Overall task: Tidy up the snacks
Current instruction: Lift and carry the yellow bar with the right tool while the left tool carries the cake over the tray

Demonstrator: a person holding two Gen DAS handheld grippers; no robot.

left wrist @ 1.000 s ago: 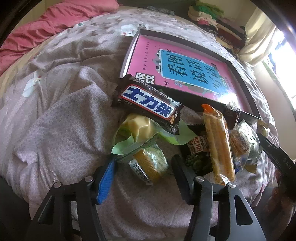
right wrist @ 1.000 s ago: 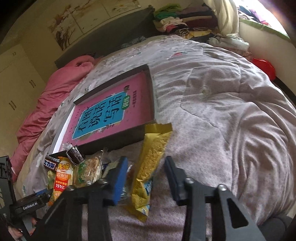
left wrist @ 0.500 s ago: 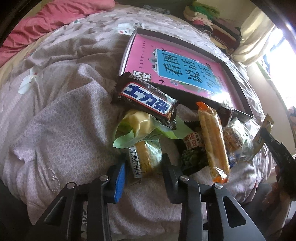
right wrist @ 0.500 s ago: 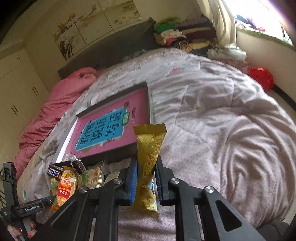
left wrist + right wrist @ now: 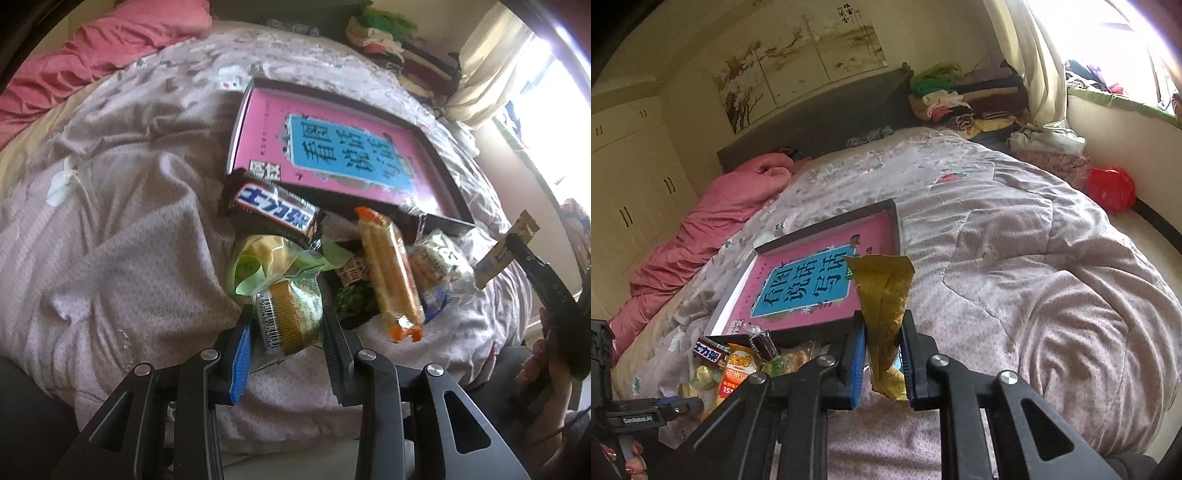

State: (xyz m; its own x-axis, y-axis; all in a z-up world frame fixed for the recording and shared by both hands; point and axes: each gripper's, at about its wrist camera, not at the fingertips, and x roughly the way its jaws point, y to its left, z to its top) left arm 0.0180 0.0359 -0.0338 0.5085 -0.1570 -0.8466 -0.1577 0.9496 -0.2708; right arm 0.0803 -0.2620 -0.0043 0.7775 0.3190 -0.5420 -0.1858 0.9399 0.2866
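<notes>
A heap of snacks lies on the quilt in front of a shallow dark tray (image 5: 448,186) (image 5: 895,221) lined with a pink and blue sheet. My left gripper (image 5: 286,314) is shut on a clear-wrapped small cake (image 5: 291,315) with a barcode, at the near end of the heap. Behind it lie a green-wrapped yellow snack (image 5: 264,254), a brown chocolate bar (image 5: 275,210), a long orange wafer pack (image 5: 388,273) and a green pea packet (image 5: 351,297). My right gripper (image 5: 882,328) is shut on a gold snack packet (image 5: 882,299), held upright above the quilt.
The pale patterned quilt (image 5: 1052,295) covers the bed, with a pink blanket (image 5: 713,225) at the far left. Folded clothes (image 5: 960,96) pile up by the headboard. A red bag (image 5: 1110,188) lies on the floor under the window.
Both grippers closed from open: the left onto the small cake, the right onto the gold packet. Both then rose a little, and the gold packet now stands clear of the quilt.
</notes>
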